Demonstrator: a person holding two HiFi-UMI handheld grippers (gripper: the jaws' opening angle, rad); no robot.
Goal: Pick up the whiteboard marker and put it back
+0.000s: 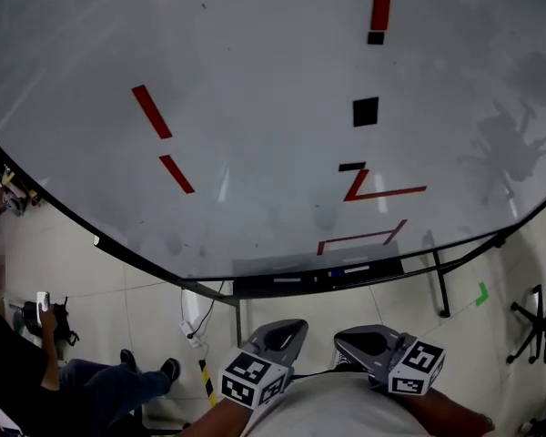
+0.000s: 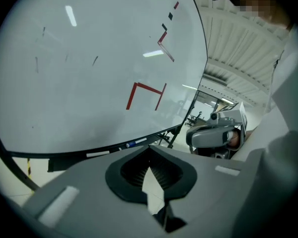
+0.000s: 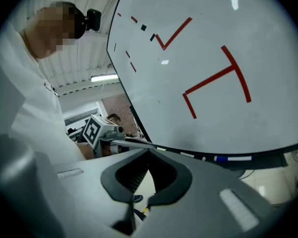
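Head view: L gripper [image 1: 285, 328], low centre-left, is shown w/ jaws pressed together, nothing held. Ahead, the blue-ended whiteboard marker [image 1: 348, 271] is laid lengthwise, L–R, in the tray [image 1: 387, 267] along the board's [image 1: 255, 107] lower edge. R gripper [image 1: 362, 337], likewise closed and empty, is judged nearer, approx. straight behind it.
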